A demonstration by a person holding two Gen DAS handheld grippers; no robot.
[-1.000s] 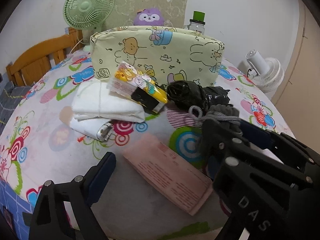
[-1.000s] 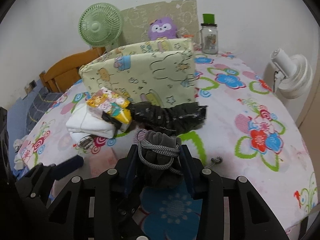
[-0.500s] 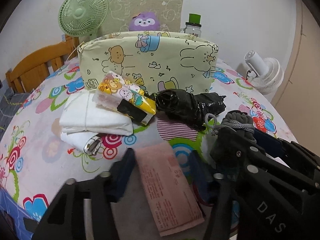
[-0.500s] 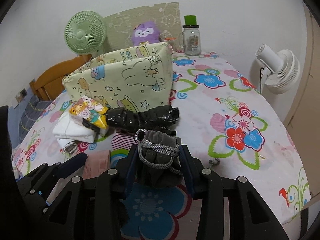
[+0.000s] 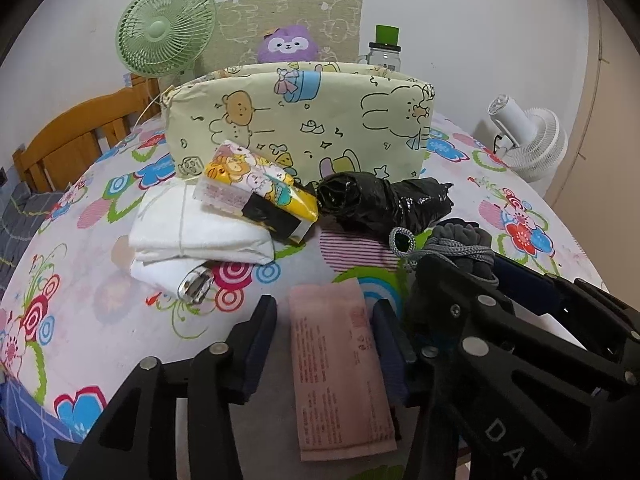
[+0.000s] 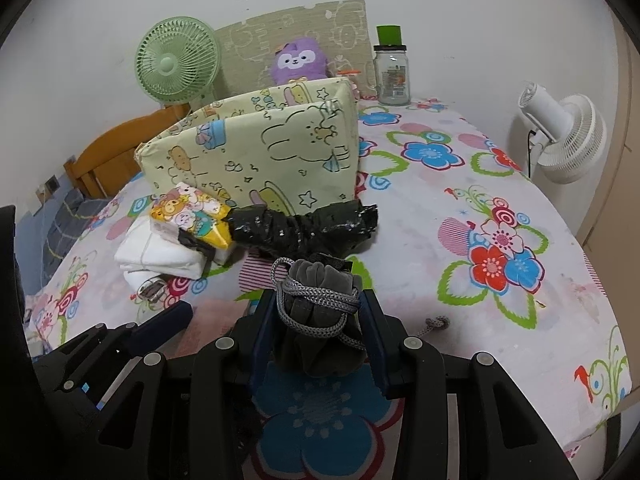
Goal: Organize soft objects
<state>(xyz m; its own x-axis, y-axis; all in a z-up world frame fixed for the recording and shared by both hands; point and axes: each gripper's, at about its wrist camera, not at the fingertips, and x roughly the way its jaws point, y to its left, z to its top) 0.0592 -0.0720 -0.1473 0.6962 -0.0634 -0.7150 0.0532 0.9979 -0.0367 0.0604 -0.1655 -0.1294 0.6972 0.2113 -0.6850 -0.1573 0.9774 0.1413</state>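
My right gripper (image 6: 318,312) is shut on a grey drawstring pouch (image 6: 320,320), held just above the flowered tablecloth; the pouch also shows in the left wrist view (image 5: 460,248). My left gripper (image 5: 326,324) is open, its fingers either side of a flat pink packet (image 5: 340,372) lying on the cloth. Beyond lie a black plastic bundle (image 5: 380,200), a cartoon tissue pack (image 5: 256,192) on folded white cloth (image 5: 196,232), and an upright pale-yellow cartoon cushion (image 5: 300,124).
A green fan (image 5: 166,30), a purple plush toy (image 5: 286,44) and a green-lidded glass jar (image 5: 386,50) stand at the back. A white fan (image 5: 528,140) stands right of the table. A wooden chair (image 5: 68,140) is at the left edge.
My left gripper has swung right and forward so its open fingers now straddle the pink packet. My right gripper has kept hold of the pouch and shifted slightly.
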